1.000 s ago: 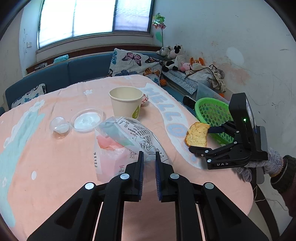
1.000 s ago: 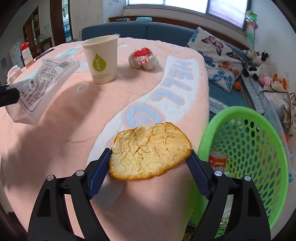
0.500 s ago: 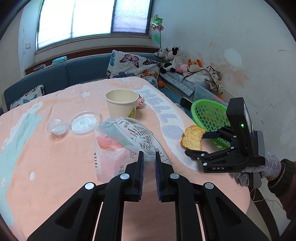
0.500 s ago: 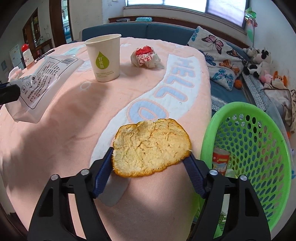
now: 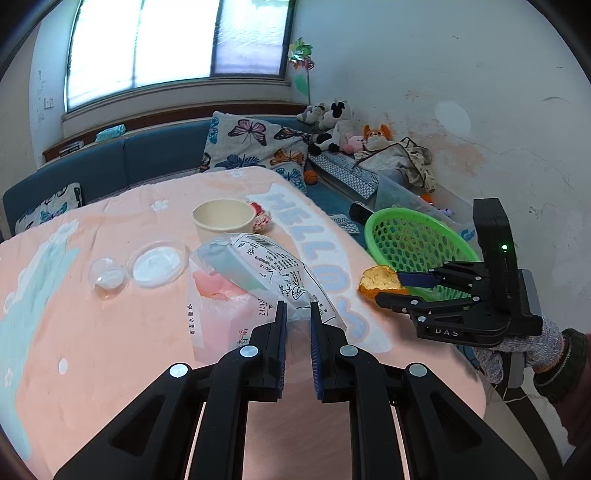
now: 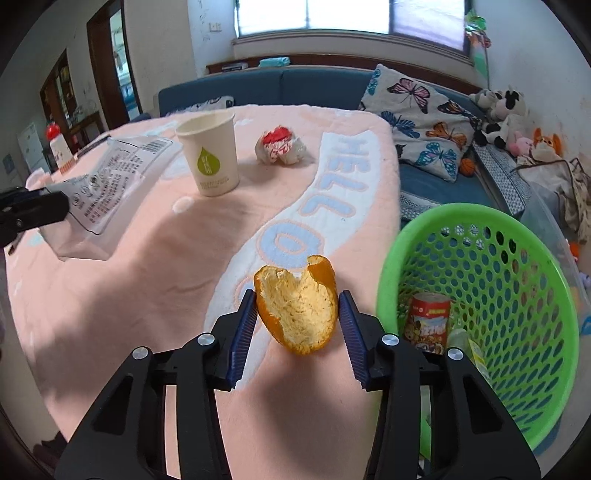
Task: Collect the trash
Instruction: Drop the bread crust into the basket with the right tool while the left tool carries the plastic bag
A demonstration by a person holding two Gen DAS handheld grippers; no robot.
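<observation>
Squeezed narrower than half a second ago, the orange peel (image 6: 297,314) now curls into a cup between the right gripper (image 6: 297,325)'s blue pads, where it lay nearly flat before. That gripper is clamped on the peel and holds it above the near edge of the table (image 6: 155,280), just left of the green basket (image 6: 546,332). Inside the basket sits a red printed can (image 6: 428,319) with other wrappers I cannot identify.

From the left wrist view, the same peel (image 5: 380,282) shows at the tips of the right gripper (image 5: 388,288), which a hand in a grey knit glove (image 5: 517,350) grips; the basket (image 5: 417,240) stands just behind it, off the table's edge. The left gripper (image 5: 295,325) is closed on the corner of a clear printed plastic bag (image 5: 258,273) that has pink material inside, and has risen slightly.

Taking the paper cup (image 6: 208,155) as the landmark: the bag (image 6: 114,177) lies to its left, a crumpled red-and-white wrapper (image 6: 280,147) sits to its right, and the peel is well in front of it. In the left view, two clear round lids (image 5: 157,262) rest on the cloth left of the cup (image 5: 223,218).

A peach-pink fleece cloth with pale blue lettering covers the table. Behind the cup runs a blue sofa (image 6: 295,83) with a butterfly cushion (image 6: 417,110), stuffed toys (image 6: 506,114) in the corner, and a bright window (image 6: 351,14) above. The white wall (image 5: 461,92) is stained.
</observation>
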